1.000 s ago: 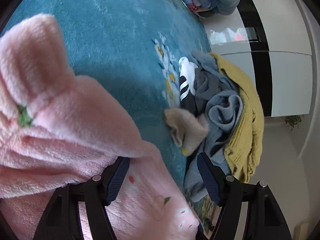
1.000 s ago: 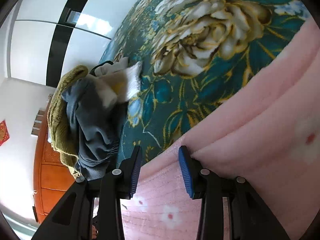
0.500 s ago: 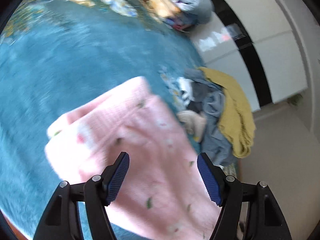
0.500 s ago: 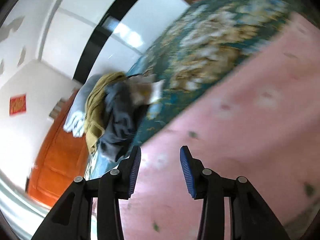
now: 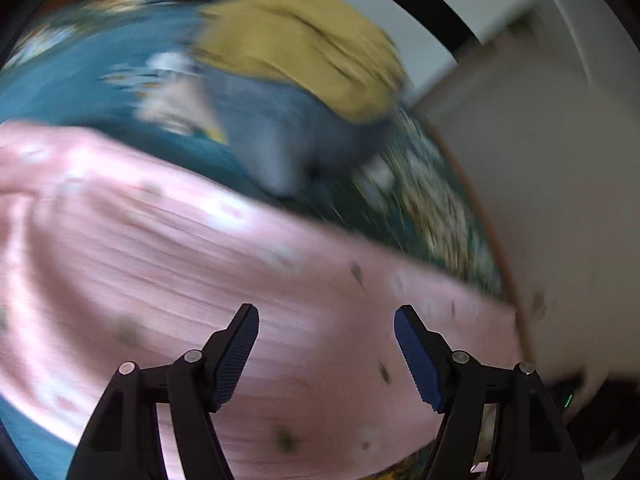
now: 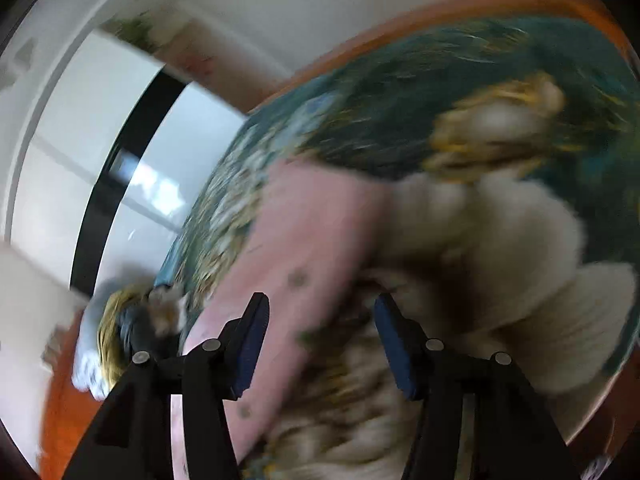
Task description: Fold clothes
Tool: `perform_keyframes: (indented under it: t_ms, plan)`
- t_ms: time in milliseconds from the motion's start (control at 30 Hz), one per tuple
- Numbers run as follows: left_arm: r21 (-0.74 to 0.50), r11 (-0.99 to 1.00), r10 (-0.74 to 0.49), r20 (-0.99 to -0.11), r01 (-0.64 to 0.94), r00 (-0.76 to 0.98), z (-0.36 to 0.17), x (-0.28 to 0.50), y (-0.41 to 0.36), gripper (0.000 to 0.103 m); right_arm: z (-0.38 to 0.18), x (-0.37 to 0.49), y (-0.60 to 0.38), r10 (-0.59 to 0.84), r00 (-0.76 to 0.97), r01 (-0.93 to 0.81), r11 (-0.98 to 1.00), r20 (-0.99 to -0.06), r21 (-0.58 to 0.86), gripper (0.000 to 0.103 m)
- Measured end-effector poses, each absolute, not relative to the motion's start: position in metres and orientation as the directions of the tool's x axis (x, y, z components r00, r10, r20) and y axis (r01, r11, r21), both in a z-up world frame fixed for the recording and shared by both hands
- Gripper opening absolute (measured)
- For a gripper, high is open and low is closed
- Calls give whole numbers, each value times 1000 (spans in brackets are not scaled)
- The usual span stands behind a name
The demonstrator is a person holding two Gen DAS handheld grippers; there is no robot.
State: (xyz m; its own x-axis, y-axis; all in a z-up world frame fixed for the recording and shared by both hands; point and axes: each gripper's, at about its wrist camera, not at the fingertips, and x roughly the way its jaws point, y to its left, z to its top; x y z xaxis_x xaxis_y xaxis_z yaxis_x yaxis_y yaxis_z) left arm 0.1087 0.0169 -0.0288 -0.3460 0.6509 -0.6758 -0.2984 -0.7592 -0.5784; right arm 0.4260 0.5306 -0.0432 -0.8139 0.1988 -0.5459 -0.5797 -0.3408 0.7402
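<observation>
A pink fleece garment (image 5: 200,264) with small spots lies spread on the teal flowered bedspread (image 5: 80,80). My left gripper (image 5: 326,354) is open and empty above its near part. In the right wrist view the pink garment (image 6: 304,248) lies left of a cream fleece garment (image 6: 520,240). My right gripper (image 6: 320,344) is open and empty above the place where they meet. Both views are blurred by motion.
A pile of clothes, with a mustard knit (image 5: 304,48) over grey-blue garments (image 5: 280,132), lies at the far side of the bed. It also shows small in the right wrist view (image 6: 120,332). White wardrobe doors (image 6: 100,152) and an orange wooden bed frame (image 6: 440,12) stand beyond.
Both grippers have drawn back and swung away from the pink garment, which now lies flat on the bed. The left view has turned toward the clothes pile, the right toward the cream garment.
</observation>
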Motion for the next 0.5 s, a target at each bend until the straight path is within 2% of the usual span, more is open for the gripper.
perform_keyframes:
  t_ms: [167, 367, 467, 500]
  plan:
    - [-548, -733, 652, -735, -403, -186, -51, 131, 96, 74, -48, 416, 557, 178, -852, -522, -347, -492, 779, 57]
    - [-471, -772, 588, -784, -426, -198, -58, 137, 131, 74, -49, 394, 586, 156, -853, -517, -381, -498, 767, 56]
    - [-465, -786, 575, -792, -407, -206, -58, 133, 134, 74, -55, 392, 598, 152, -859, -507, -371, -488, 778, 46]
    - [-459, -789, 570, -794, -408, -210, -57, 135, 135, 74, -57, 392, 600, 153, -858, -510, -368, -491, 778, 39]
